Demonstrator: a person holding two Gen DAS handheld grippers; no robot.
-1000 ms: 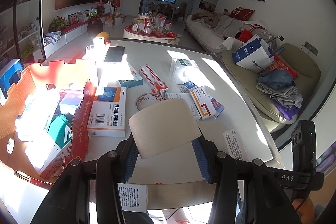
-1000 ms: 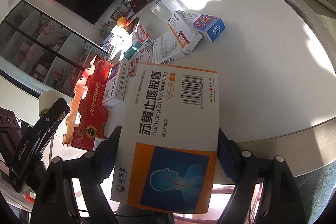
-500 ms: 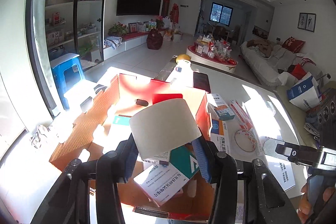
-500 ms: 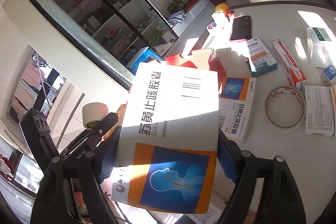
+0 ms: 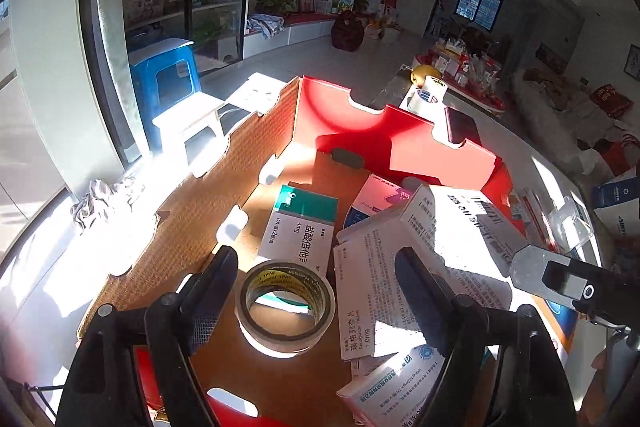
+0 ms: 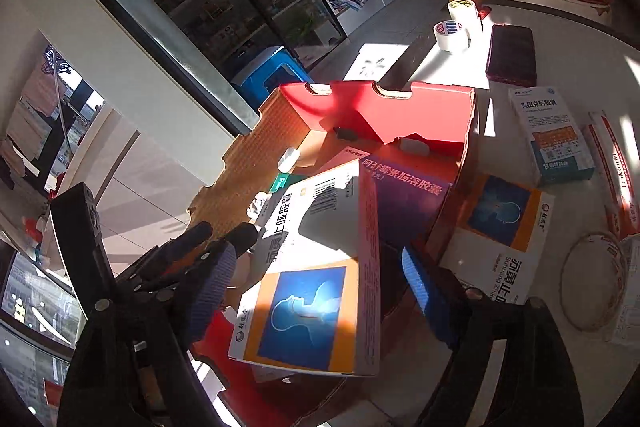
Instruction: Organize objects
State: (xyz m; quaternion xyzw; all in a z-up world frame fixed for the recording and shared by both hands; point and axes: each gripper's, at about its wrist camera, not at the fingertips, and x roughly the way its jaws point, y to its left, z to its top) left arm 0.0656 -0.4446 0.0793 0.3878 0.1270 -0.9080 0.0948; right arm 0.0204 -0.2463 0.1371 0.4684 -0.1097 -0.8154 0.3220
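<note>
A red cardboard box lies open with several medicine boxes inside, also seen in the right wrist view. My left gripper is open above it; a roll of tape lies loose in the box between its fingers. My right gripper is open too; the orange and blue medicine box sits tilted between its fingers, free of both pads, resting on the boxes below. That box shows in the left wrist view.
On the white table right of the box lie another orange and blue medicine box, a blue-white box, a phone, tape rolls and a thin tape ring. A blue stool stands on the floor.
Both grippers have opened over the red box. The tape roll has left my left gripper and lies in the box. The medicine box has left my right gripper's grip.
</note>
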